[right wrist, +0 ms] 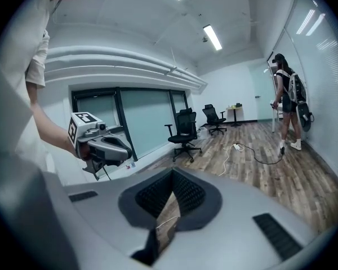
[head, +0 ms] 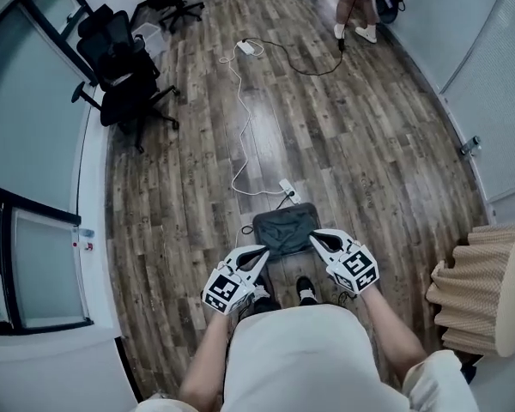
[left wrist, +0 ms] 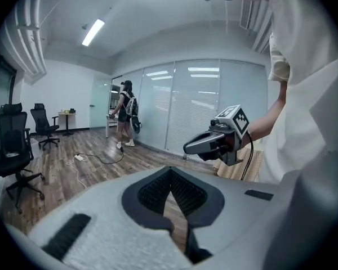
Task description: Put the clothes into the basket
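A dark grey garment (head: pixel 285 227) hangs spread between my two grippers above the wooden floor. My left gripper (head: pixel 264 251) is shut on its near left corner, and my right gripper (head: pixel 314 236) is shut on its near right corner. In the left gripper view the jaws (left wrist: pixel 170 179) are closed and a dark fold of cloth (left wrist: pixel 192 246) shows below the pads. The right gripper view shows the same: closed jaws (right wrist: pixel 172 176) with dark cloth (right wrist: pixel 148 251) under them. A beige ribbed basket (head: pixel 481 290) stands on the floor to my right.
A power strip (head: pixel 289 192) with a white cable lies on the floor just beyond the garment. Black office chairs (head: pixel 120 67) stand at the back left by the glass wall. A person (head: pixel 356 7) stands at the far end. Glass partitions run along the right side.
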Demonstrator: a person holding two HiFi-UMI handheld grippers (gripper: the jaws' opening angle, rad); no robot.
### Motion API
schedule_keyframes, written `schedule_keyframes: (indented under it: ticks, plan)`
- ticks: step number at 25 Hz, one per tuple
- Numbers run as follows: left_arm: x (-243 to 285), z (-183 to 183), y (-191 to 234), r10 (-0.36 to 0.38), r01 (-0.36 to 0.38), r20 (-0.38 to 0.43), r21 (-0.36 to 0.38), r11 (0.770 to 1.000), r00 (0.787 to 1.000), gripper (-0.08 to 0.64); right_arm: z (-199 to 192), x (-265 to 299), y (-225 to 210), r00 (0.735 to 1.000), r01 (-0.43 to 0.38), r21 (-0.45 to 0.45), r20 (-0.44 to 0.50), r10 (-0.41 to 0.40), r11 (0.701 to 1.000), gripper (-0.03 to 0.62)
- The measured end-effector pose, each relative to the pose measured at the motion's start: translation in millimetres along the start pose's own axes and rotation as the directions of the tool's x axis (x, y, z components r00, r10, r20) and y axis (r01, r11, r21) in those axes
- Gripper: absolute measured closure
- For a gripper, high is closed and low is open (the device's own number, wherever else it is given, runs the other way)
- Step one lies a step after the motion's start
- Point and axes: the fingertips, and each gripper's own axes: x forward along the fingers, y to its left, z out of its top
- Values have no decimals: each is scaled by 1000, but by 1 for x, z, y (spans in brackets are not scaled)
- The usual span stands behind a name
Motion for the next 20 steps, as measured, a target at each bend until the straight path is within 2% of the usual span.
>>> schedule_keyframes:
  ticks: [6,20]
  plan:
    - [6,2,-8,-53,53,-12,3,999,999,548,-10,-13,-8,999,51,39,-9,-50,998,573]
    - [17,15,-11,-89,89,-3,23,996,996,548,-9,-19,-11,998,65,14,-17,-65,998,573]
